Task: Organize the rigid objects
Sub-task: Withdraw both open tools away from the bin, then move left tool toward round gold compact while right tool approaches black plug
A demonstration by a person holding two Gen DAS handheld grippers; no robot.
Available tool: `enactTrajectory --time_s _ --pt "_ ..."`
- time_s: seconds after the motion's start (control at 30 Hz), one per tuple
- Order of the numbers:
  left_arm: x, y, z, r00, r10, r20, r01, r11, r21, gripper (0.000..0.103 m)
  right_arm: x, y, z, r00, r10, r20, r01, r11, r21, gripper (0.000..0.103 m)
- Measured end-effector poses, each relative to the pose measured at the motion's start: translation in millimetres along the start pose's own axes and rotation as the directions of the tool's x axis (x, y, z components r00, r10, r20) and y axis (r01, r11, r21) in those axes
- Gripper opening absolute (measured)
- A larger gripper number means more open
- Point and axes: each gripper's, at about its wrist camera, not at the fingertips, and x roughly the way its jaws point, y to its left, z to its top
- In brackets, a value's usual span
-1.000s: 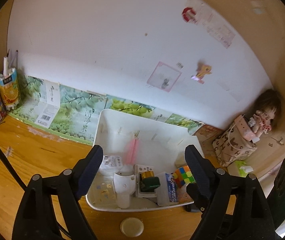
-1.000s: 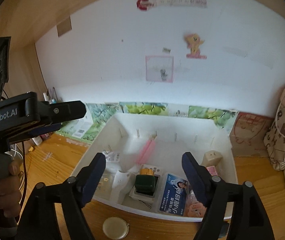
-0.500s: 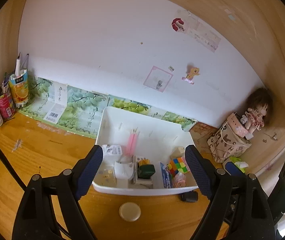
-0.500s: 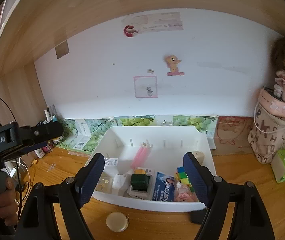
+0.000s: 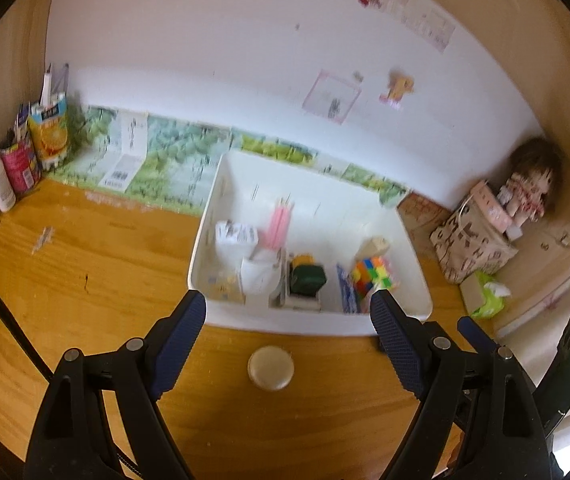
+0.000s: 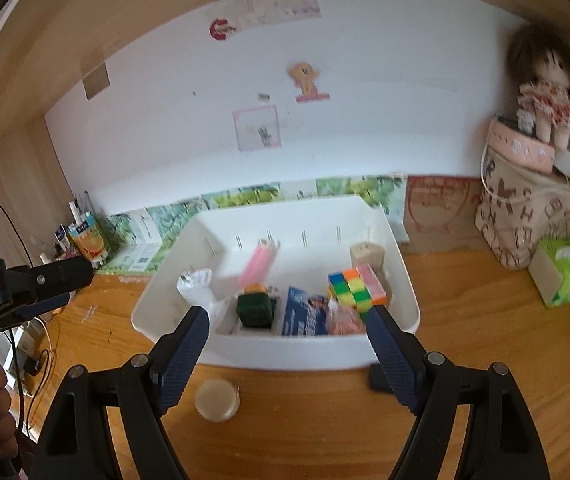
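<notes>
I hold both fingers (image 5: 288, 326) (image 6: 287, 334) spread, empty; lid (image 5: 271, 367) lies on bare bench (image 5: 85, 280), bin (image 5: 317, 322) edge at 12.

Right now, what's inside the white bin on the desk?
The white bin holds a colourful puzzle cube, a dark green box, a blue packet, pink sticks and a beige block. Whatever lies beneath them or behind the near wall is hidden.

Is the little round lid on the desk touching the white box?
Apart. In the left wrist view, bare wood shows between the round lid and the white box; the right wrist view shows the same gap.
</notes>
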Motion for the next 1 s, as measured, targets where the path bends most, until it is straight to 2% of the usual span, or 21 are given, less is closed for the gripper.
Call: enactTrajectory --time_s 0.17,0.3,0.57,0.77,0.9,1.0 --pt "18 1 -18 0.995 0.029 -0.091 -0.029 1.0 0.0 0.087 9 -8 -19 0.998 -0.03 -0.055 0.031 0.999 0.022 0.082" --pt "37 4 -34 0.983 0.069 -0.169 -0.069 0.998 0.008 0.086 17 -16 -35 0.993 -0.064 -0.101 0.068 0.997 0.046 0.082" --pt "78 18 -57 0.941 0.135 -0.31 -0.152 0.988 -0.033 0.086 35 -36 -62 0.972 -0.125 -0.197 0.149 0.982 0.114 0.082" --pt "104 15 -64 0.911 0.164 -0.378 -0.175 0.985 0.004 0.087 47 -52 -73 0.957 -0.148 -0.251 0.191 0.969 0.154 0.082" --pt "125 9 -63 0.886 0.183 -0.426 -0.184 0.982 0.039 0.086 59 -60 -75 0.949 -0.15 -0.279 0.203 0.964 0.173 0.082" --pt "143 4 -63 0.86 0.183 -0.476 -0.174 0.983 0.064 0.086 70 -65 -74 0.942 -0.152 -0.298 0.21 0.963 0.172 0.082"
